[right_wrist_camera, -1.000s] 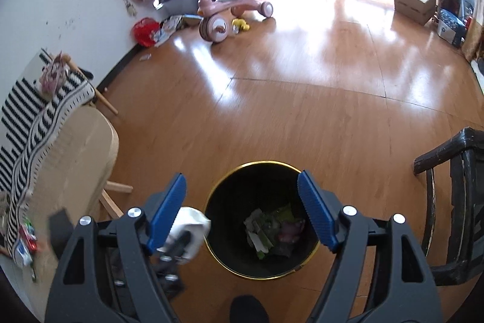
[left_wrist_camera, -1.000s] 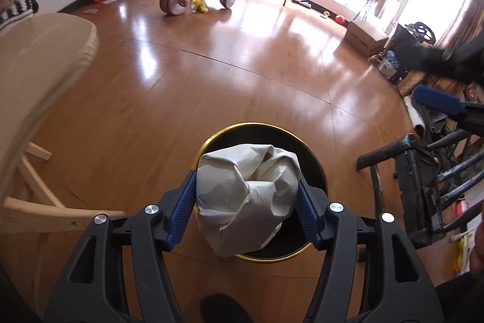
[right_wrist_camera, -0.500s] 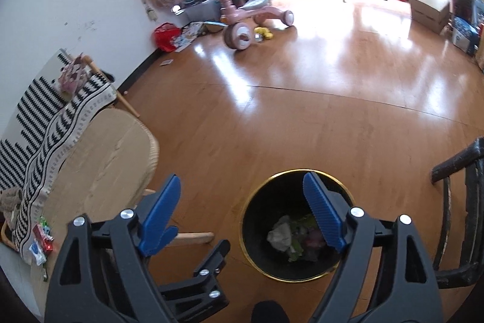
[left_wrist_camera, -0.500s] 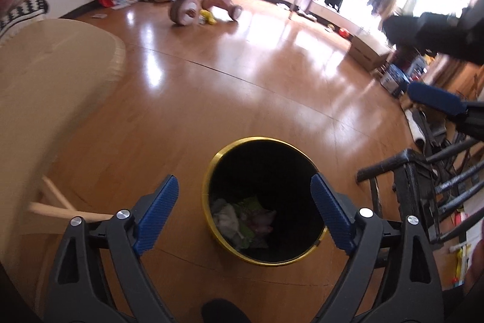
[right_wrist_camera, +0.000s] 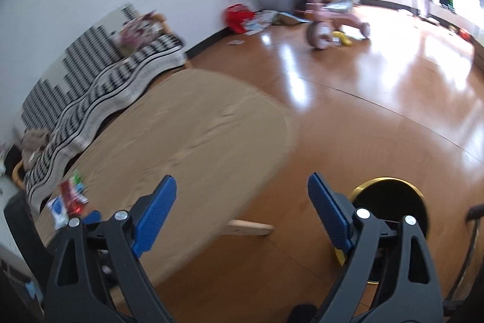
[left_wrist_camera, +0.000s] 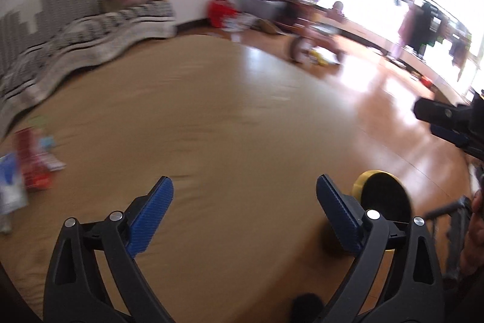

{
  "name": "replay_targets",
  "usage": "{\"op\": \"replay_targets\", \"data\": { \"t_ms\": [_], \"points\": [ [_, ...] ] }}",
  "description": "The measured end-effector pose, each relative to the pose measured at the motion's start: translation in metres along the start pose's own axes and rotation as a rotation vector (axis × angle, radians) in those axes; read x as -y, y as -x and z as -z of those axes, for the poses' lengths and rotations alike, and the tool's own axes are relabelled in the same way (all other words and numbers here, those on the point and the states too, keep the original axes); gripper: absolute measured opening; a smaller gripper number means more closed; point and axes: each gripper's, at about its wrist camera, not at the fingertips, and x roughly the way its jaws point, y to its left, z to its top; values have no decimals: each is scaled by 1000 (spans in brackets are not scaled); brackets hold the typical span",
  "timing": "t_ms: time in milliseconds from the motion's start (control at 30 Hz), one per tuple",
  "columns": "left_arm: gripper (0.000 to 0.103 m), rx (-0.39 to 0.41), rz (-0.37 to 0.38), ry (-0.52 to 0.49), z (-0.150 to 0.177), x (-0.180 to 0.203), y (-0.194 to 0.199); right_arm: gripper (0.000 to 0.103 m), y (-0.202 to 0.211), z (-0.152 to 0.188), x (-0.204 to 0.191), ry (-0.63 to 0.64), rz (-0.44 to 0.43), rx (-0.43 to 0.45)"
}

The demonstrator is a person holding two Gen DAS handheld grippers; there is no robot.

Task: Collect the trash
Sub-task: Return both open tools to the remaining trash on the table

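Observation:
My left gripper [left_wrist_camera: 243, 199] hangs over the pale wooden table [left_wrist_camera: 196, 117], jaws still opening, nothing between them. The black bin with a gold rim [left_wrist_camera: 382, 197] stands on the floor at the lower right, partly behind the right finger. Red, blue and white wrappers [left_wrist_camera: 28, 159] lie on the table at the far left. In the right wrist view my right gripper [right_wrist_camera: 242, 197] is also opening and empty, over the table edge [right_wrist_camera: 187, 147]. The same bin [right_wrist_camera: 390, 202] sits low at the right, and the wrappers [right_wrist_camera: 68, 199] lie at the table's left end.
A striped cloth [right_wrist_camera: 99, 87] covers a seat along the wall behind the table. A pink tricycle [right_wrist_camera: 332, 17] and a red bag [right_wrist_camera: 237, 15] stand far across the wooden floor. A dark chair [right_wrist_camera: 475, 214] is beside the bin. My right gripper's tool [left_wrist_camera: 453, 120] shows at the right edge.
My left gripper let the crumpled paper fall into the bin. Both grippers then swung left from over the bin to over the table, and both views blurred.

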Motion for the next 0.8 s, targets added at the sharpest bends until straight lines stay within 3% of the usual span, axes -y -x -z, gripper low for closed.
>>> {"op": "replay_targets", "data": {
  "t_ms": [233, 400, 567, 800],
  "points": [
    [93, 37, -196, 176, 20, -149, 54, 86, -35, 16, -123, 154, -109, -48],
    [93, 54, -316, 287, 43, -236, 85, 86, -58, 45, -214, 298, -160, -71],
    [93, 31, -377, 379, 68, -298, 91, 86, -78, 73, -275, 378, -229, -120],
    [93, -47, -402, 442, 89, -345, 61, 86, -88, 112, -342, 516, -281, -134]
  ]
}}
